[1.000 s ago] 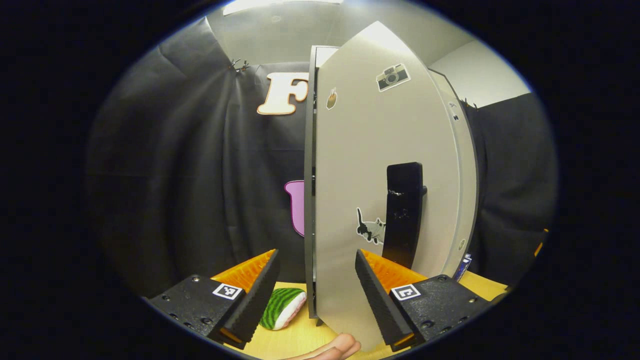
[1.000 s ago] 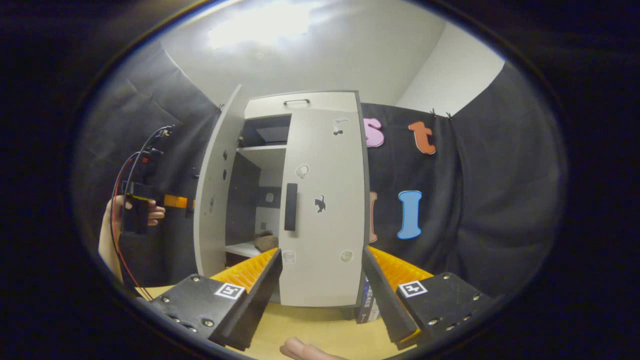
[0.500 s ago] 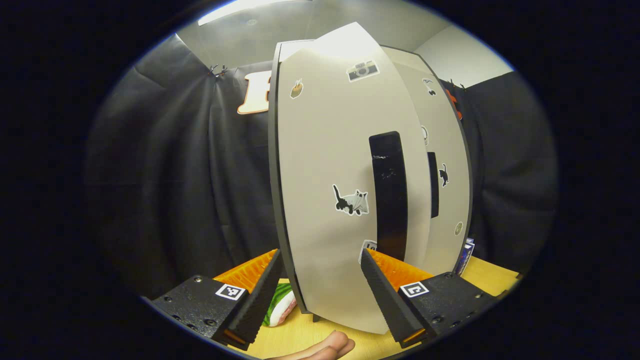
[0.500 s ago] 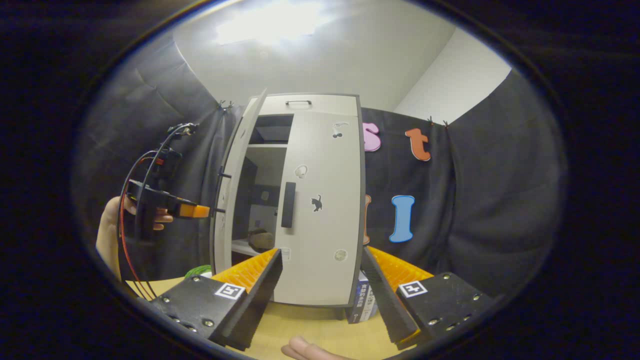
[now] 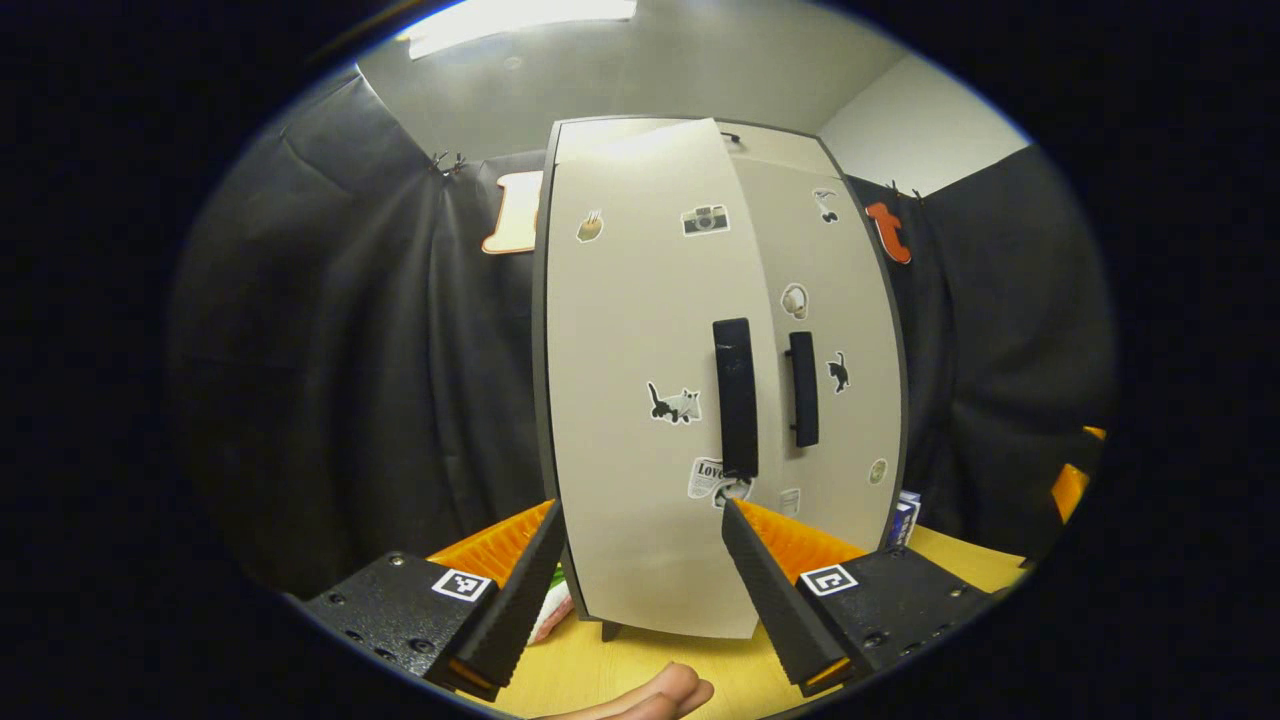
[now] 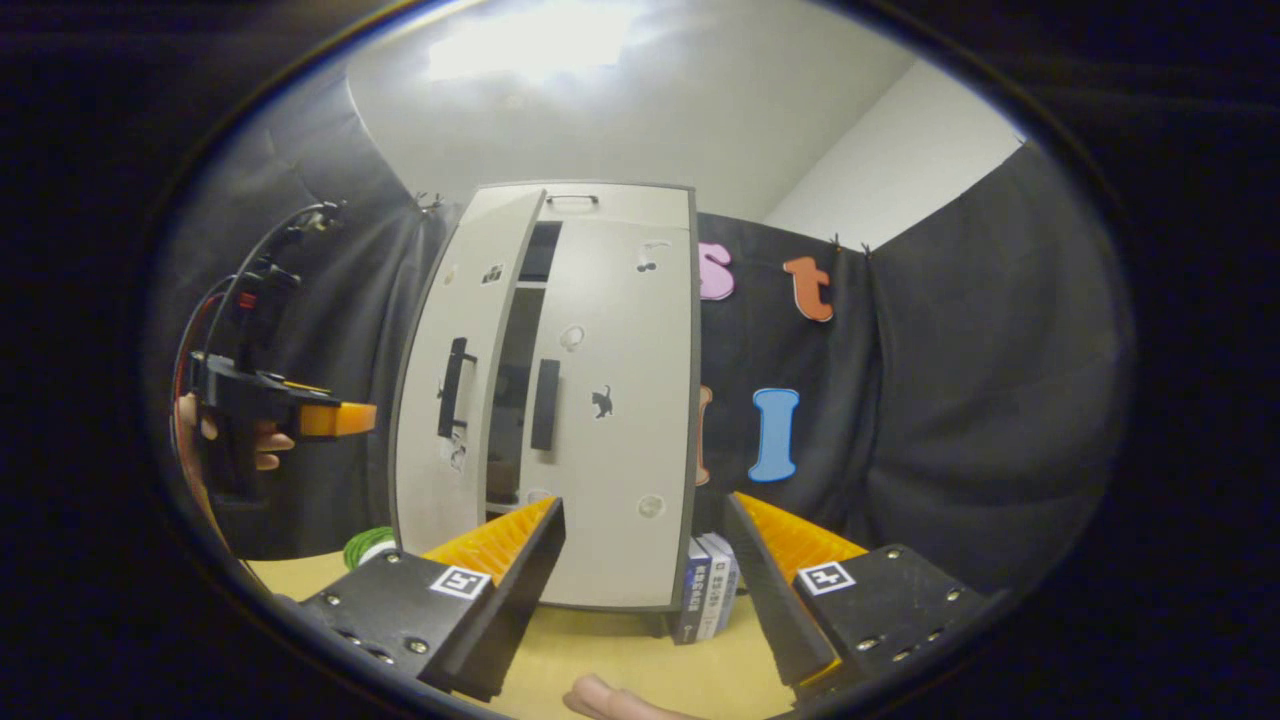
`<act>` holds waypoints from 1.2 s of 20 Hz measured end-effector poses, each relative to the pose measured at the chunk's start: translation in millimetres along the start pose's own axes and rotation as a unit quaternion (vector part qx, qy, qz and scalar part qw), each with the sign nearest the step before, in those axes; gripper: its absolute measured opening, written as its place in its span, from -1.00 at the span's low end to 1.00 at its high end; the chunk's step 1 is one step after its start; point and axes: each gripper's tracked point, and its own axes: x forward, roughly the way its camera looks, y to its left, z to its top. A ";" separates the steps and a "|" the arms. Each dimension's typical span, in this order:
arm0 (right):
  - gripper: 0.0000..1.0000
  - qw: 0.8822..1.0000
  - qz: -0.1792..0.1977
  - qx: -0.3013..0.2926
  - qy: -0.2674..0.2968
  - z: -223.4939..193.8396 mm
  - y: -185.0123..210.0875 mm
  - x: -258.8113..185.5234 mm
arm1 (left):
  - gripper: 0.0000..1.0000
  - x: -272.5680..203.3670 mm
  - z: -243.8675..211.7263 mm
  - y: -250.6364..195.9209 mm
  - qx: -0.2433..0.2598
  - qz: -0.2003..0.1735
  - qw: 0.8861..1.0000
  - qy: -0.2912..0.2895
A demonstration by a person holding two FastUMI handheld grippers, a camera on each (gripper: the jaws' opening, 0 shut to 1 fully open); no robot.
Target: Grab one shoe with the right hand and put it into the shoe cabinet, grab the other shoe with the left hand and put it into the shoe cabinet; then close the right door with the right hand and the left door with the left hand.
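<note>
The pale shoe cabinet (image 5: 720,160) stands on the wooden table just ahead. Its left door (image 5: 630,400), with a cat sticker and a dark handle (image 5: 735,398), stands a little ajar. The right door (image 5: 845,330) lies flat against the cabinet. My left gripper (image 5: 640,565) is open with nothing between its fingers, low in front of the left door and apart from it. In the right gripper view a dark gap (image 6: 515,400) shows between the left door (image 6: 445,400) and the right door (image 6: 615,400). The left gripper (image 6: 335,420), held by a hand, hovers left of the cabinet. My right gripper (image 6: 645,570) is open and holds nothing.
A few upright books (image 6: 705,595) lean at the cabinet's right foot. A green, watermelon-patterned soft thing (image 6: 365,545) lies on the table (image 6: 620,660) by the cabinet's left side. Black cloth walls close in behind and on both sides.
The left door has swung from wide open to nearly closed, hiding the shelves and the shoe inside. The left gripper has drawn back from the door. The right gripper shifted slightly.
</note>
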 end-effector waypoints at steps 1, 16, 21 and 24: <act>0.87 1.000 0.001 0.001 0.000 0.5 0.7 0.5 | 0.93 -7.3 -1.3 -2.4 -0.001 -0.002 1.000 0.000; 0.89 0.999 0.015 0.046 0.002 0.4 -5.0 -7.8 | 0.96 -83.1 -24.0 6.2 -0.023 0.019 0.999 -0.032; 0.92 0.999 0.022 0.047 0.011 -0.4 -4.5 -7.6 | 0.96 -89.4 -15.8 -1.8 -0.024 0.013 0.999 -0.044; 0.92 0.999 0.021 0.043 0.010 0.9 -7.3 -7.4 | 0.94 -87.2 -14.9 -1.7 -0.032 0.019 0.998 -0.048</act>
